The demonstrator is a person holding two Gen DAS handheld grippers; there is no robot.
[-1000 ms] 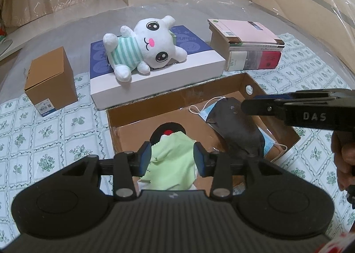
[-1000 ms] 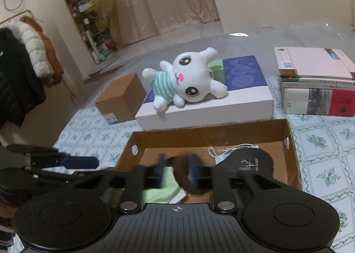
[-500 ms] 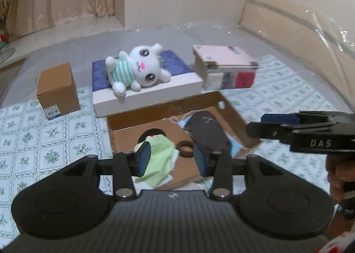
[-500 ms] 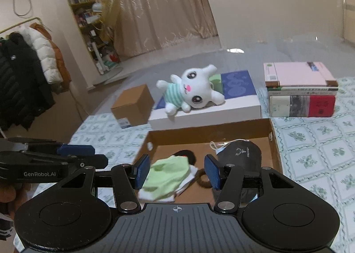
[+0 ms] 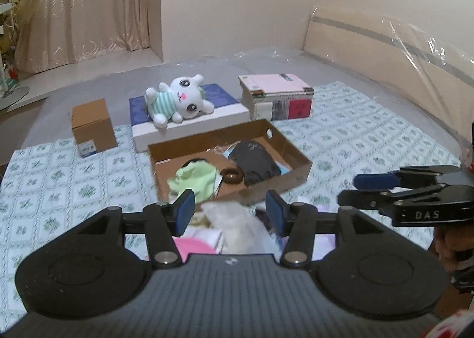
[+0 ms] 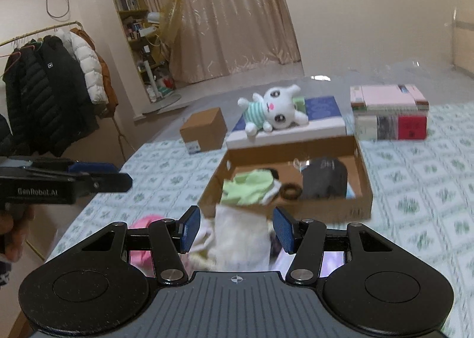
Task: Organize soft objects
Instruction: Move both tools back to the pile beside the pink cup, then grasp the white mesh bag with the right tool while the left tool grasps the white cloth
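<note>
An open cardboard tray (image 5: 299,172) (image 6: 363,166) lies on the patterned bed cover. It holds a green cloth (image 5: 195,178) (image 6: 248,185), a brown hair tie (image 5: 231,175) (image 6: 289,191), a dark pouch (image 5: 256,161) (image 6: 324,178) and a face mask. A pile of soft items, white (image 5: 234,225) (image 6: 240,237) and pink (image 6: 145,223), lies in front of the tray. My left gripper (image 5: 230,213) and right gripper (image 6: 237,229) are both open and empty, above that pile. A white plush bunny (image 5: 177,100) (image 6: 272,109) lies on a flat box.
A small brown box (image 5: 91,124) stands at the left, a stack of books (image 5: 278,97) at the right behind the tray. A flat blue and white box (image 5: 225,114) is under the bunny. A coat rack (image 6: 53,95) stands beside the bed.
Both grippers have pulled back and up from the tray. The hair tie now lies in the tray, and the right gripper has opened. The pile of soft items has come into view.
</note>
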